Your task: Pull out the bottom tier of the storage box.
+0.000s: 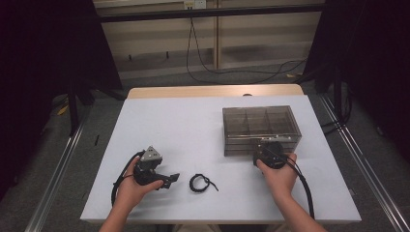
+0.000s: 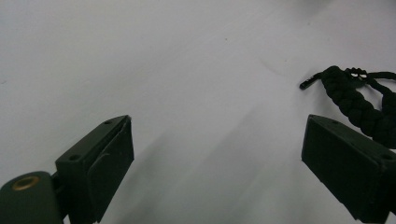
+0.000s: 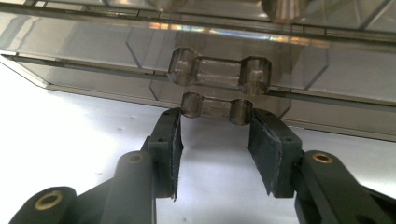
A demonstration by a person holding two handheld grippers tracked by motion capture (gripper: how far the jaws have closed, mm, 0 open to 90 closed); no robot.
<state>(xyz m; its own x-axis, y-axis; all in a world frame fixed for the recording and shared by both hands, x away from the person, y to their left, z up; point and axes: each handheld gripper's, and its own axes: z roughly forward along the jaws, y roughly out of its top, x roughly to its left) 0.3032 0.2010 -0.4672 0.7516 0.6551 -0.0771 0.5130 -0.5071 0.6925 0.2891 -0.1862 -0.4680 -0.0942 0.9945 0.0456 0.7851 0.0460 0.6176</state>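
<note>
Jaws of the right gripper (image 3: pixel 215 144) stood part open astride the lower handle (image 3: pixel 216 108) of the smoky box (image 1: pixel 261 129) at centre right, not yet closed on it. That small, stiff, slick bar ran crosswise and looked best pinched at its middle. Left gripper (image 2: pixel 215 163) gaped wide and empty, near the soft braided cord (image 1: pixel 200 182) at lower centre of the bench (image 1: pixel 183 125).

- The drawer box (image 1: pixel 261 129) sits on the counter (image 1: pixel 193 125), right of centre.
- The braided cord (image 1: pixel 200 182) lies near the front edge, left of the box.
- The left hand-held gripper (image 1: pixel 170 178) is just left of the cord.
- The right hand-held gripper (image 1: pixel 269 147) is at the box's front, jaws either side of the lower handle (image 3: pixel 217 108).
</note>
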